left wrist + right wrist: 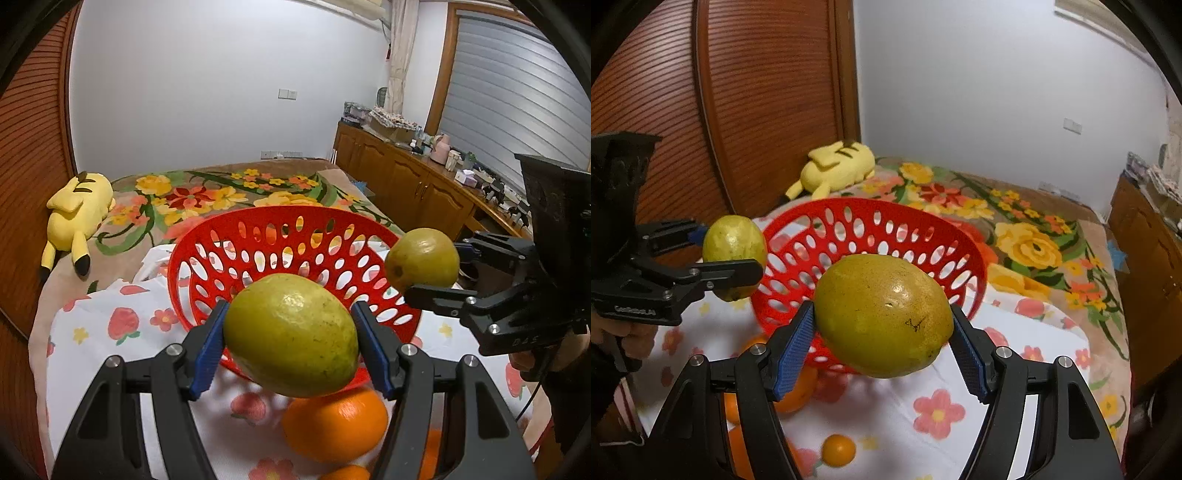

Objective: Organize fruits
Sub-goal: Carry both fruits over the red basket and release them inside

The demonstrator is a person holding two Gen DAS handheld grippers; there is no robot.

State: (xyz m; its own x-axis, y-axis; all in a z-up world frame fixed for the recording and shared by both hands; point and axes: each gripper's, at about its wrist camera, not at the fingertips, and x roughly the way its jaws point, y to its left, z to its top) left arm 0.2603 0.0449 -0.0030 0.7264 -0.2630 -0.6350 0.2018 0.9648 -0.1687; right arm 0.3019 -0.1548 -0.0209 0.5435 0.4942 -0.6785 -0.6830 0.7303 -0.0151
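Holding one yellow-green fruit apiece, both tools sit at the near side of the red perforated basket [295,258], which is the landmark here and rests tipped on a strawberry-print cloth [110,325] spread over the bed. The left hand-held gripper [291,343] pinches a large lemon-like fruit [291,336] between its blue pads, just in front of the basket's near rim; the right hand-held gripper [882,343] pinches a similar brownish-green fruit [882,314], also just short of that rim. Oranges [336,428] lie loose on the cloth below the basket's near edge, not yet gathered. The likely next step is dropping both fruits into the basket. Trouble could come from the two tools meeting over the same opening, since they converge from either side. The basket looks light and tilted, so a fruit let go onto its rim could tip it or roll out onto the soft bed. Smooth round skins might also slip from the pads.
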